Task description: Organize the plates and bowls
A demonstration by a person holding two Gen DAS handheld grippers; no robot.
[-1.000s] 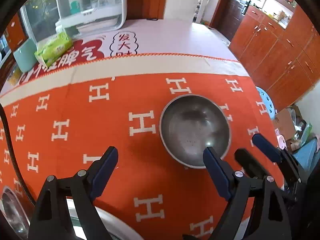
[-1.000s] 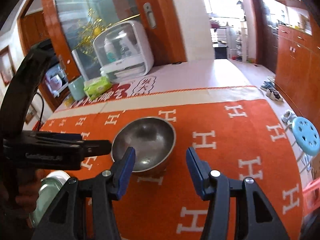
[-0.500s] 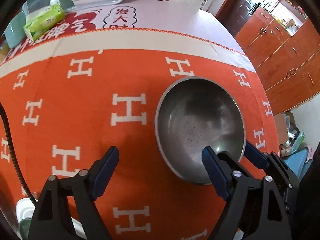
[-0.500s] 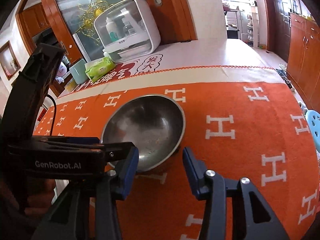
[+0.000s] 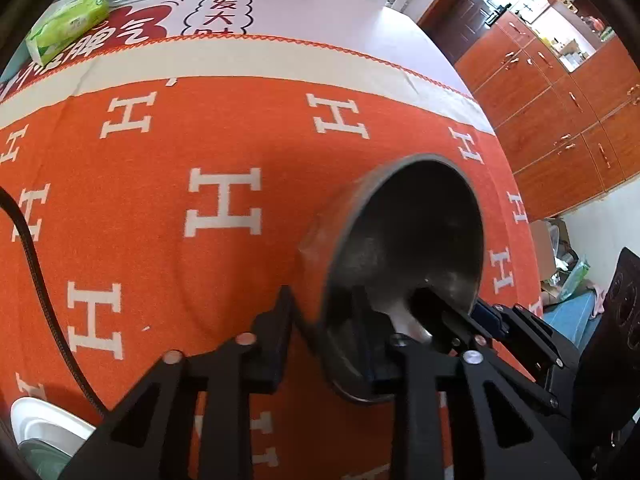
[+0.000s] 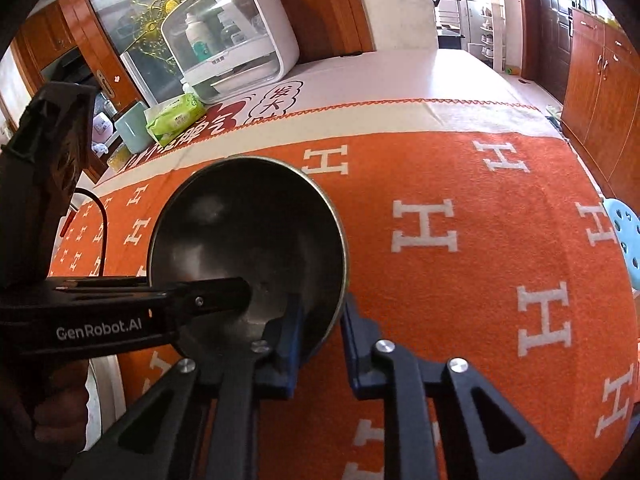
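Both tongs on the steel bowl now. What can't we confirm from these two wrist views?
- Steel bowl underside, and whether it is off the cloth: hidden by its own wall in both views.
- Left tongs pad contact on the rim: blurred and dark, left wrist view.
- White dish contents: cut off by the bottom-left edge, left wrist view.
- Right tongs inner pad: partly behind the rim, right wrist view.

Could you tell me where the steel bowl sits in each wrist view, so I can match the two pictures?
Left wrist view: the steel bowl fills the lower right, tilted, its rim clamped by the left hand-held gripper.
Right wrist view: the steel bowl sits left of centre, its near rim clamped by the right hand-held gripper.
Shared landmark: the green tissue pack at the table's far left.
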